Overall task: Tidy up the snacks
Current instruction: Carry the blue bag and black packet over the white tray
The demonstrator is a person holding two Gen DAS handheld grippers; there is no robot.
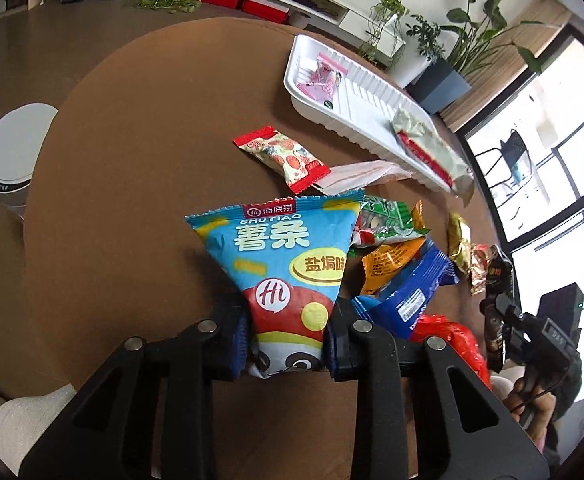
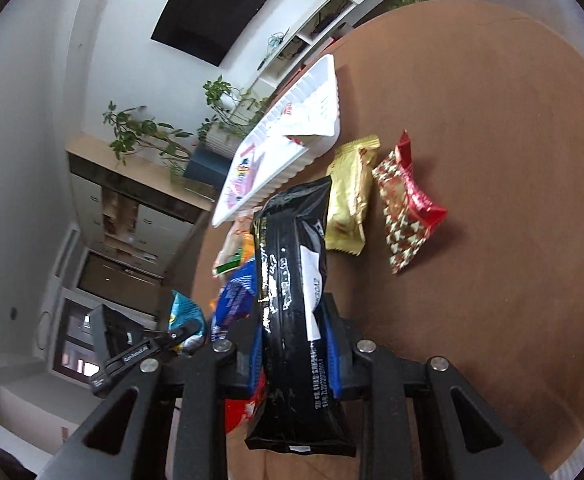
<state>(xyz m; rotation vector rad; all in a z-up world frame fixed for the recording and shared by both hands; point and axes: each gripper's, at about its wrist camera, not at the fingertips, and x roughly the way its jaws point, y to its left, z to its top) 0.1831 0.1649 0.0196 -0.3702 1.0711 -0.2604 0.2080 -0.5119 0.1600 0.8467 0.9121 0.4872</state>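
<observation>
Right now my left gripper (image 1: 285, 346) has its fingers (image 1: 237, 344) closed on the bottom of a light-blue chip bag (image 1: 287, 264), which stands up from the brown counter (image 1: 131, 200) between the blue pads. My right gripper (image 2: 294, 354) has its fingers (image 2: 332, 352) clamped on a long black snack packet (image 2: 292, 280), held edge-on and rising away from the camera.

Just right of the chip bag lies a loose heap: a red wrapper (image 1: 452, 340), a dark-blue packet (image 1: 408, 292), an orange one (image 1: 392, 258) and a green one (image 1: 388, 220). Farther right sit a gold packet (image 1: 458, 240) and a red patterned packet (image 1: 480, 268); in the right wrist view those two lie side by side just beyond the black packet, near the tray.

Beyond the chip bag, a strawberry-print packet (image 1: 281, 156) with red ends rests on the counter, overlapping a pale pink-white wrapper (image 1: 364, 174).

At the far right stands the white ribbed tray (image 1: 372, 128). Inside it are a pink packet (image 1: 326, 80) at the far end and a pale-green bar with a red stripe (image 1: 428, 148) at the near end, poking over the rim.
</observation>
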